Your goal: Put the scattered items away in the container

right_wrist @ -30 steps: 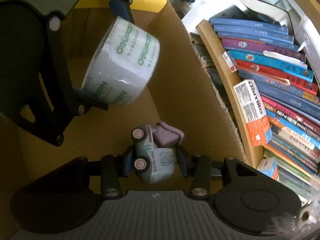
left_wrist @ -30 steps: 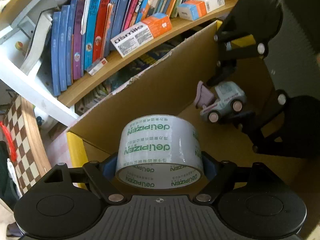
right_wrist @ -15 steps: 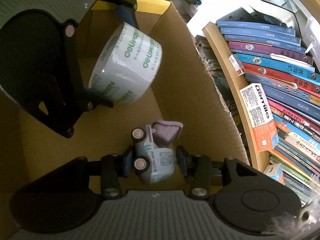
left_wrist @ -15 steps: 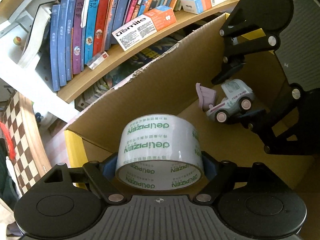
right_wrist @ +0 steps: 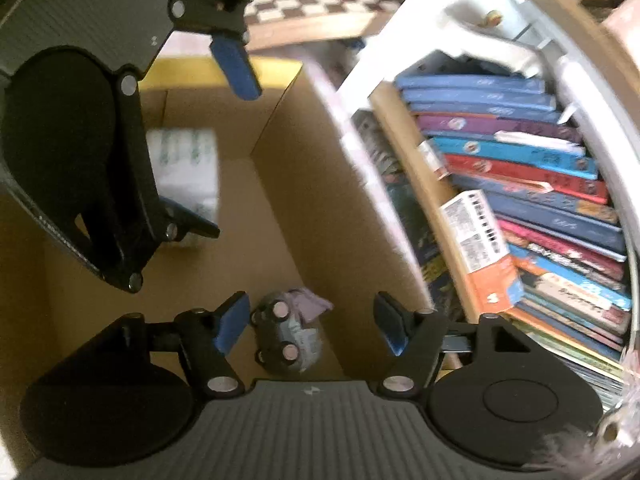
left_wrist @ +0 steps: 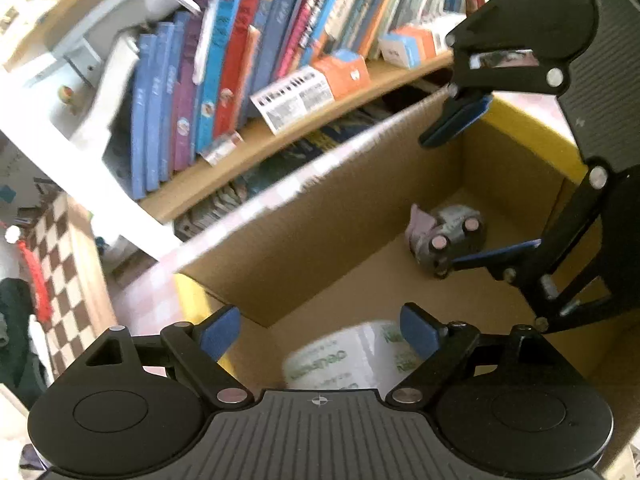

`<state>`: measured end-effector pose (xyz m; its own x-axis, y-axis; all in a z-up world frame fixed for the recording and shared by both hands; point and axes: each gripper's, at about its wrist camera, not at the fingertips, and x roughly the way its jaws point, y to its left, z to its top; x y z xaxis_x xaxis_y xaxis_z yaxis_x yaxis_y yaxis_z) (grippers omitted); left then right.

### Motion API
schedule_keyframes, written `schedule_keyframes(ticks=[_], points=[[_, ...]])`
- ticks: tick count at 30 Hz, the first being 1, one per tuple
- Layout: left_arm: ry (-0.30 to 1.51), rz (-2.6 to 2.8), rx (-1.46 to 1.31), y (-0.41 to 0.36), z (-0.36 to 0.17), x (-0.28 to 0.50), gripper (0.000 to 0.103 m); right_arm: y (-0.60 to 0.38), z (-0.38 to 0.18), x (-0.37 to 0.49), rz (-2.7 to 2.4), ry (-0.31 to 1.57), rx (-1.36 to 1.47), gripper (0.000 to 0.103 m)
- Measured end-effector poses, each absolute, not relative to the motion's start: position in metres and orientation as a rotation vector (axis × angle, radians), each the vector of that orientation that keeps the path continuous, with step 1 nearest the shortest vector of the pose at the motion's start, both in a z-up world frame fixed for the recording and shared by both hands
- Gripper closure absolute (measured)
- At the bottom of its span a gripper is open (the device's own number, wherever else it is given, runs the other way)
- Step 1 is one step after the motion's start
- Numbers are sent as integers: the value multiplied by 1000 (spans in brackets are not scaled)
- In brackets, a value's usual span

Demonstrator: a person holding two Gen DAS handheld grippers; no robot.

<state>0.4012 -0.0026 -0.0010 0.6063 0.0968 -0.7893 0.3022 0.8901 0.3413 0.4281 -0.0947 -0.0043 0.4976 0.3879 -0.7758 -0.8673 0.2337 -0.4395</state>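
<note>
The cardboard box (left_wrist: 320,240) stands open below both grippers. My left gripper (left_wrist: 320,330) is open and empty above it; the white roll of tape (left_wrist: 352,360) with green print lies on the box floor beneath it. My right gripper (right_wrist: 312,326) is open and empty; the grey and lilac toy truck (right_wrist: 288,336) lies on the box floor under it. In the left wrist view the toy truck (left_wrist: 444,236) sits by the right gripper (left_wrist: 480,176). In the right wrist view the tape roll (right_wrist: 188,172) shows behind the left gripper (right_wrist: 216,140).
A wooden bookshelf (left_wrist: 304,120) packed with books (left_wrist: 208,80) stands right behind the box (right_wrist: 280,200). An orange and white carton (right_wrist: 480,248) lies on the shelf. A chequered board (left_wrist: 60,264) stands to the left of the box.
Both grippers opened. The tape roll dropped from the left one and the toy truck from the right one onto the box floor. Both grippers rose.
</note>
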Motion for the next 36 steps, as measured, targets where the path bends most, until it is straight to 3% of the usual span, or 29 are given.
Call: schedule_keyframes(ticks=[2, 22, 36], points=[[886, -122, 462, 0, 10, 394, 13, -102, 7, 424, 912, 569, -945, 24], [499, -133, 263, 13, 106, 260, 8, -165, 112, 311, 729, 431, -430, 24], [376, -60, 157, 45, 120, 131, 6, -178, 117, 191, 551, 372, -291, 24]])
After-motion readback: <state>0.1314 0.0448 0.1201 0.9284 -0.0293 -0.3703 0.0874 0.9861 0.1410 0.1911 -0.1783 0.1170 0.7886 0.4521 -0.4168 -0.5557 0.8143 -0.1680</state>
